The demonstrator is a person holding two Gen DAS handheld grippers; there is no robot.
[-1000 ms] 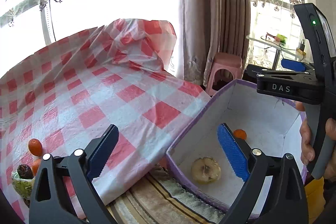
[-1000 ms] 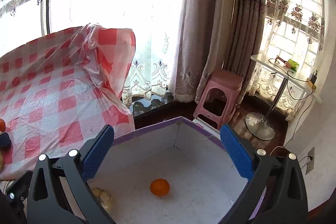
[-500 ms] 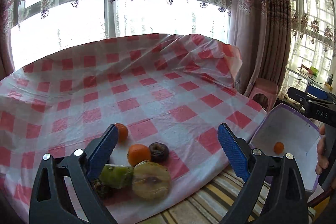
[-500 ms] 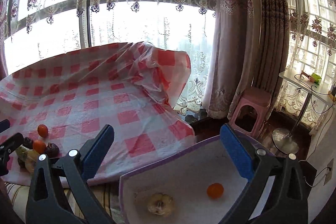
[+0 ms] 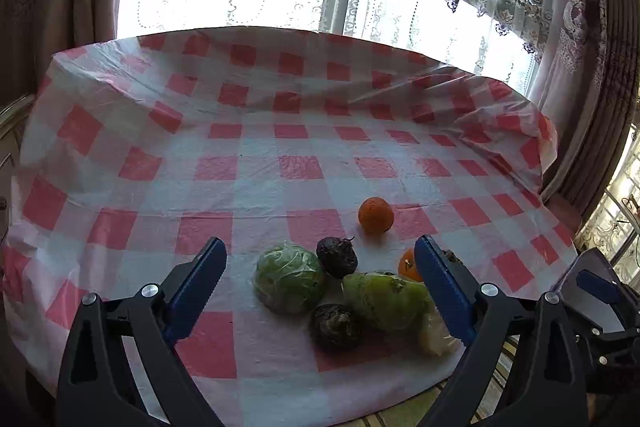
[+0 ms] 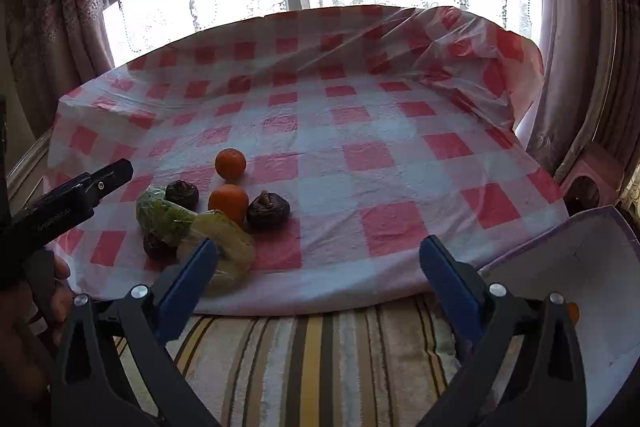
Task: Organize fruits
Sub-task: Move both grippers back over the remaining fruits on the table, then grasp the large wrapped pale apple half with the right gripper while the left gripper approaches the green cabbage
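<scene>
A cluster of fruit lies near the front edge of the red-checked cloth [image 5: 280, 167]: a round green fruit in plastic wrap [image 5: 290, 279], a green pear-like fruit [image 5: 386, 301], two dark wrinkled fruits [image 5: 337, 256] [image 5: 334, 325], an orange [image 5: 375, 214] and a second orange [image 5: 408, 265] behind my right finger. My left gripper [image 5: 320, 287] is open and empty, framing the cluster. My right gripper [image 6: 316, 281] is open and empty over the striped cover, right of the fruit [image 6: 224, 201]. The white box with a purple rim [image 6: 580, 267] is at the right.
A striped towel-like cover [image 6: 320, 355] lies under the cloth's front edge. Curtains and a bright window stand behind the table. A pink stool [image 6: 588, 183] stands at the right past the table. The left gripper's body [image 6: 68, 199] shows at the left of the right wrist view.
Both grippers have swung left from the box toward the fruit cluster. The left gripper now hangs over the fruit; the box has slid to the right edge of both views.
</scene>
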